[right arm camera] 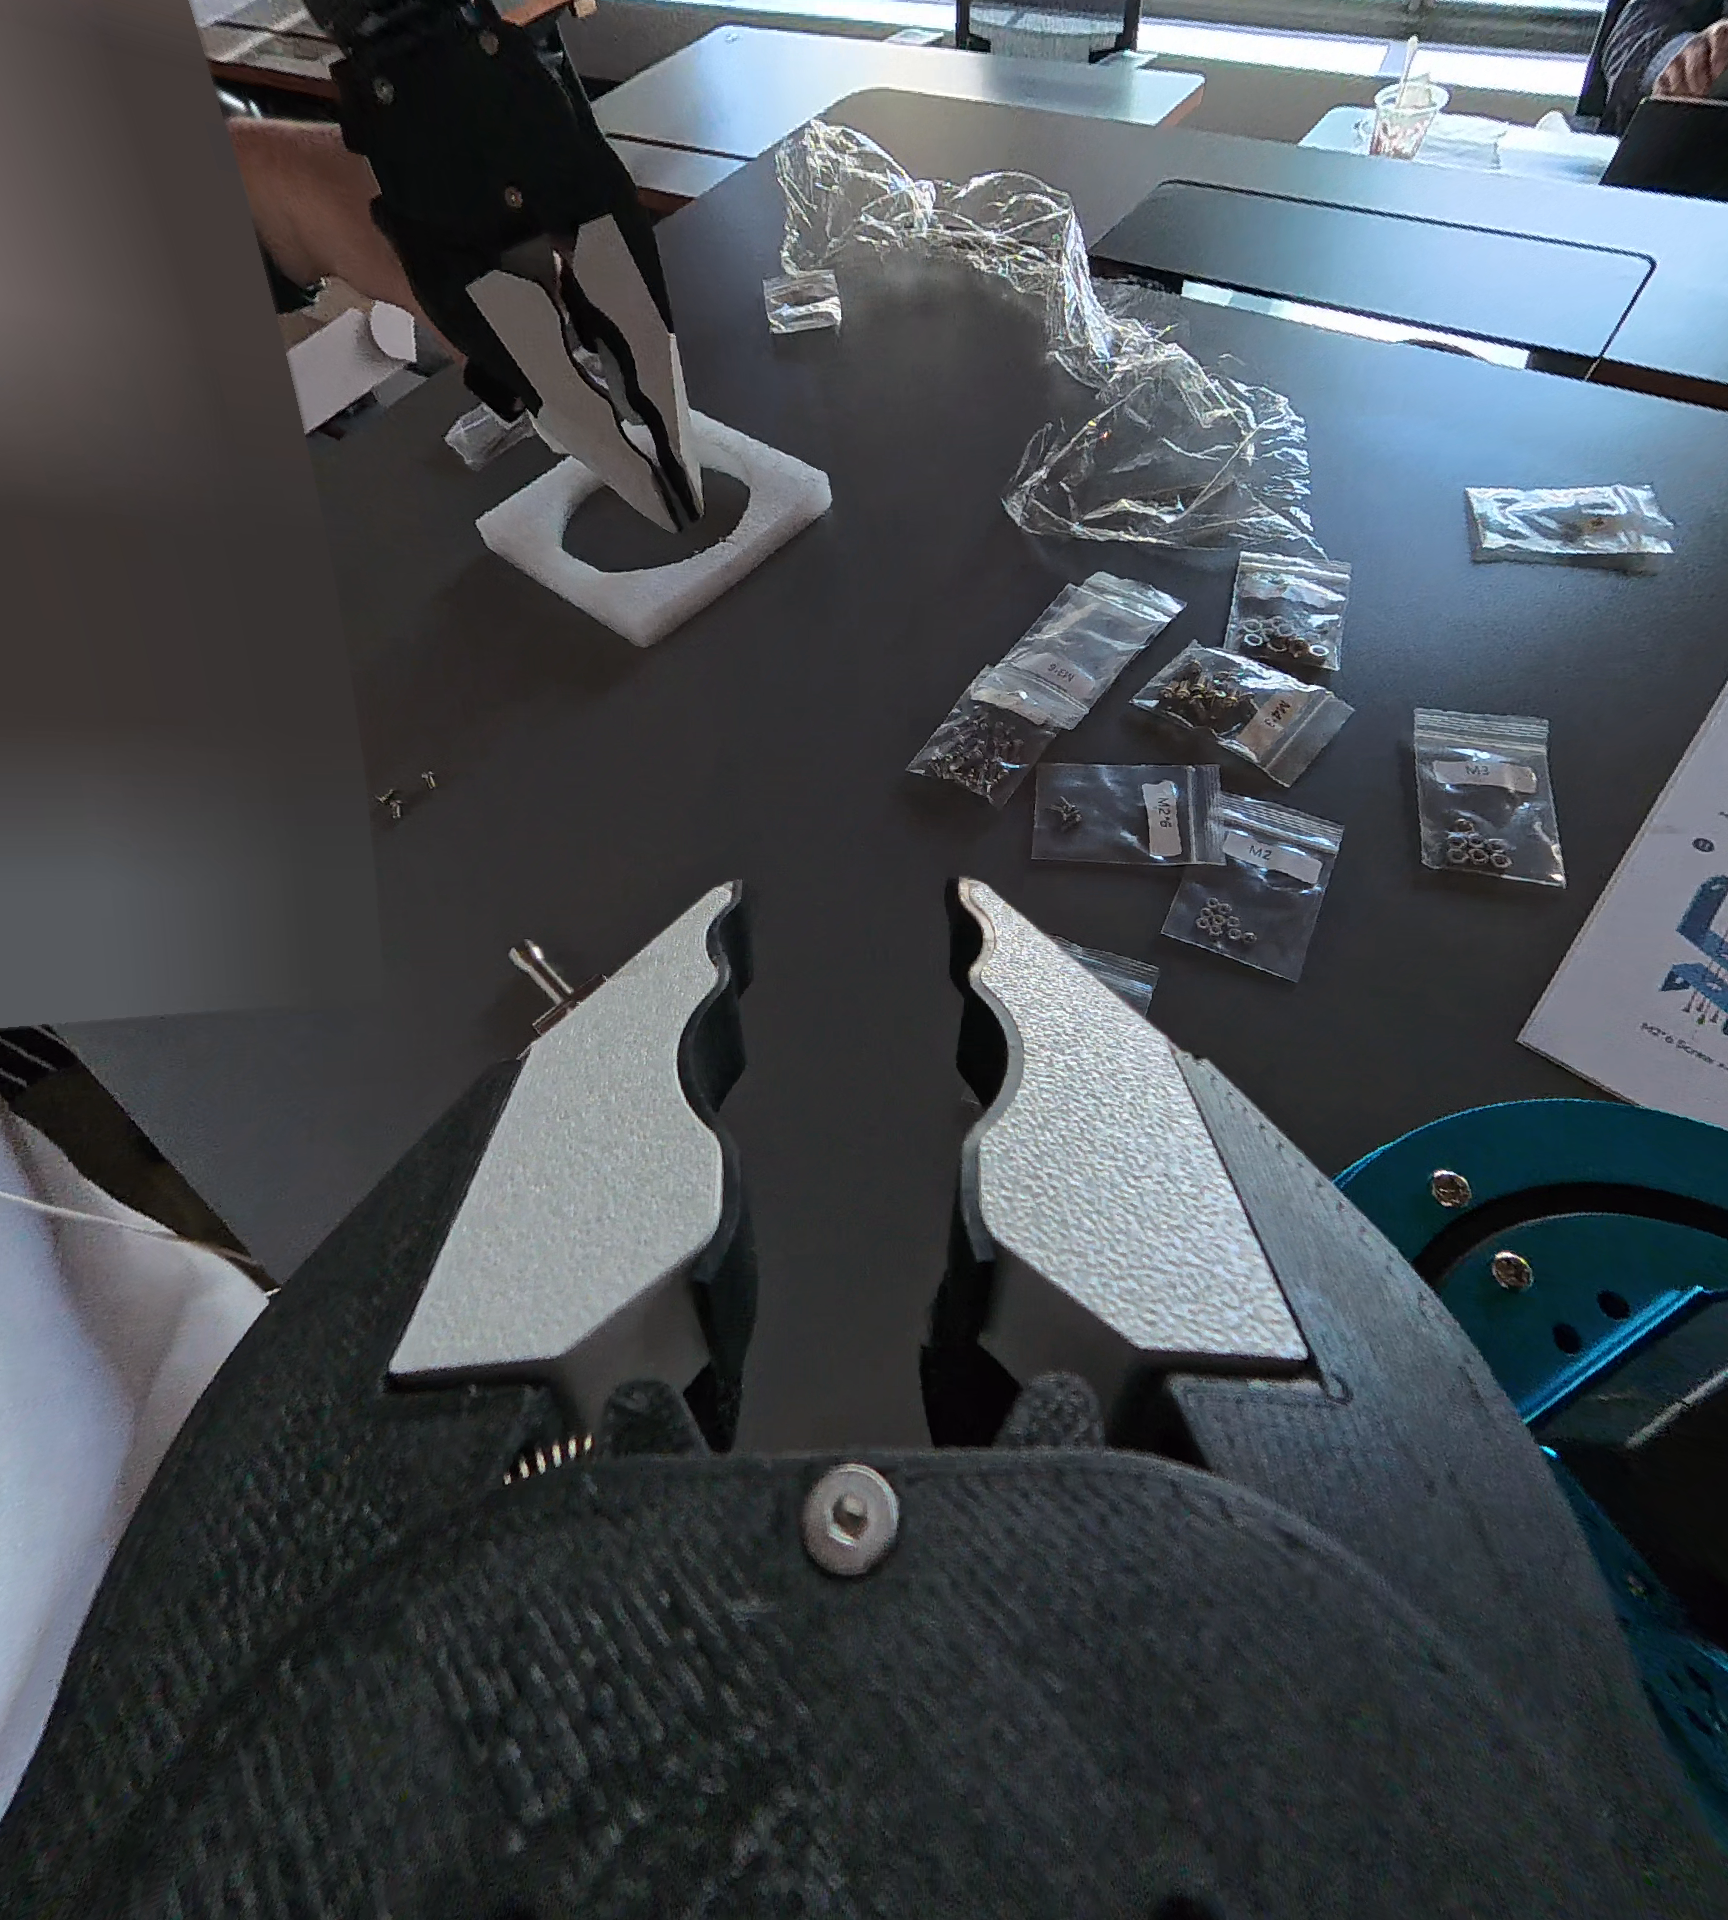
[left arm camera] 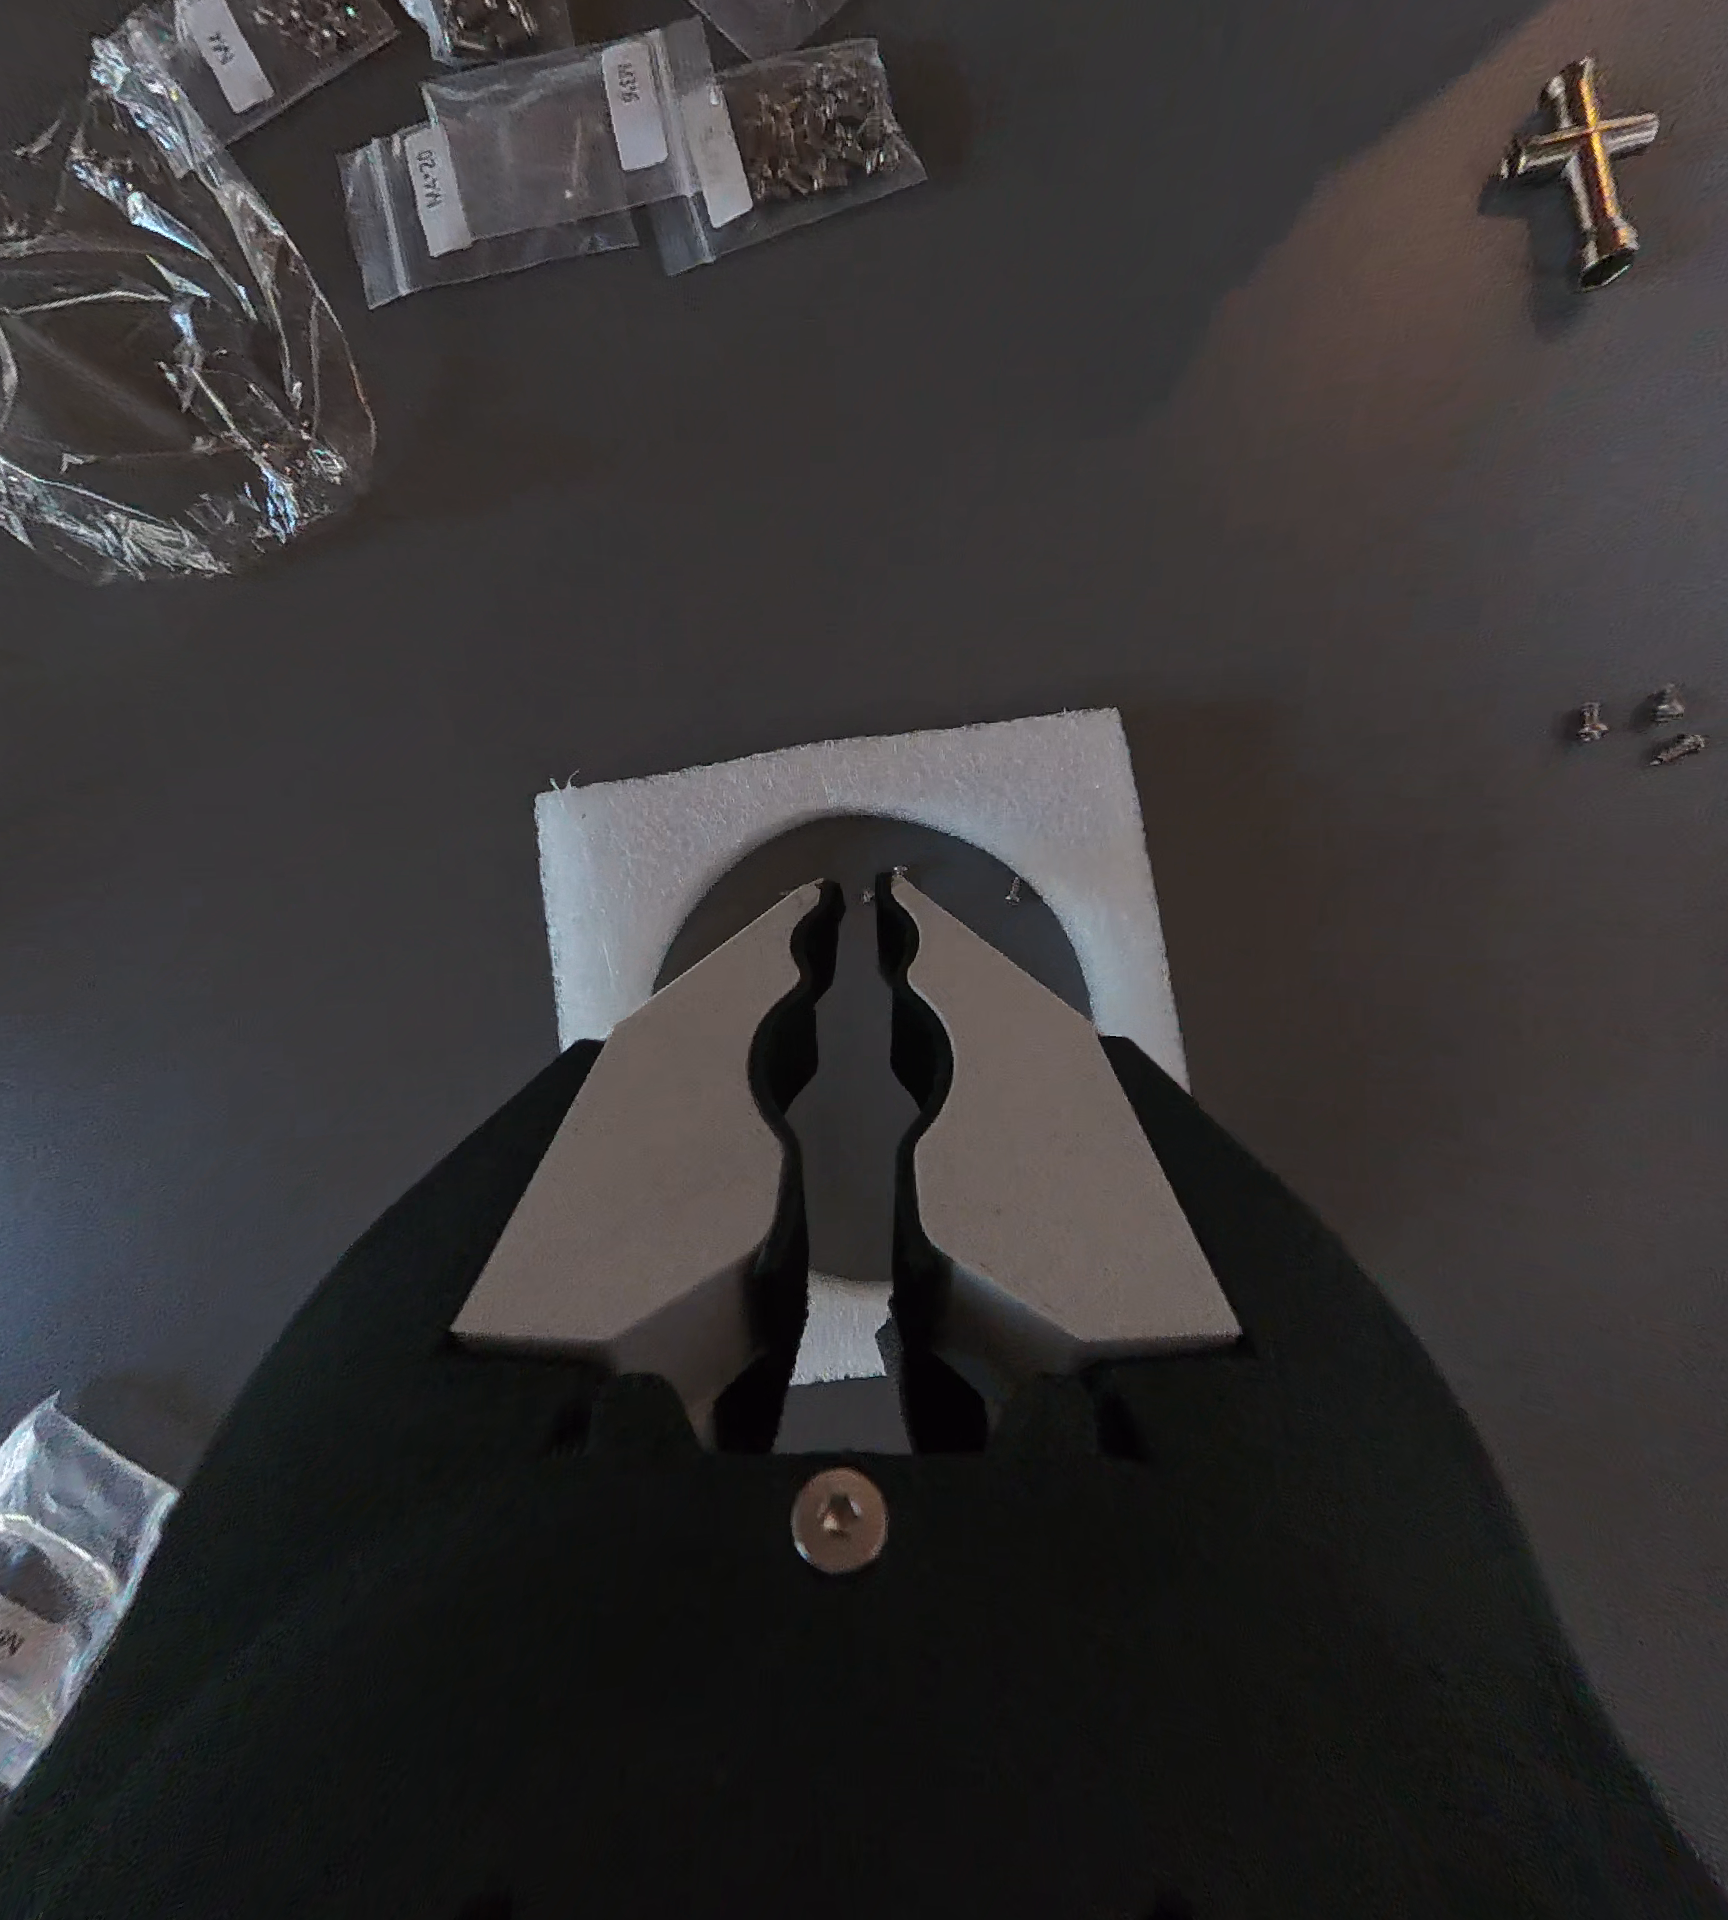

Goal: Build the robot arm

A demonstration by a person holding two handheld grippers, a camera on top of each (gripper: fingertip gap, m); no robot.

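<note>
My left gripper (left arm camera: pixel 852 890) points down into the round hole of a white foam square (left arm camera: pixel 621 862) on the dark table. Its jaws stand nearly together with a narrow gap, the tips by tiny screws (left arm camera: pixel 1014 886) lying in the hole. I cannot tell whether one is pinched. The right wrist view shows this gripper (right arm camera: pixel 678 509) from afar, standing in the foam (right arm camera: pixel 787 488). My right gripper (right arm camera: pixel 849 894) is open and empty above the bare table. A metal cross wrench (right arm camera: pixel 533 961) lies partly behind its left finger (right arm camera: pixel 631 1091).
Small zip bags of screws and nuts (right arm camera: pixel 1244 707) (left arm camera: pixel 548 177) and crumpled clear film (right arm camera: pixel 1130 416) (left arm camera: pixel 112 343) lie about. The cross wrench (left arm camera: pixel 1582 166) and three loose screws (left arm camera: pixel 1634 727) lie right of the foam. A printed sheet (right arm camera: pixel 1722 831) and a blue metal part (right arm camera: pixel 1566 1205) lie at the right. Spacing between my two grippers at the tips: around 25 cm. Measured from the fingertips, the white foam square (left arm camera: pixel 621 862) is 4 cm or so from the left gripper and 30 cm from the right. My right wrist view (right arm camera: pixel 780 475) looks at it from another angle. The foam (right arm camera: pixel 787 488) lies some 4 cm from my left tips, 30 cm from my right tips. It is also in sight in the left wrist view (left arm camera: pixel 628 845).
</note>
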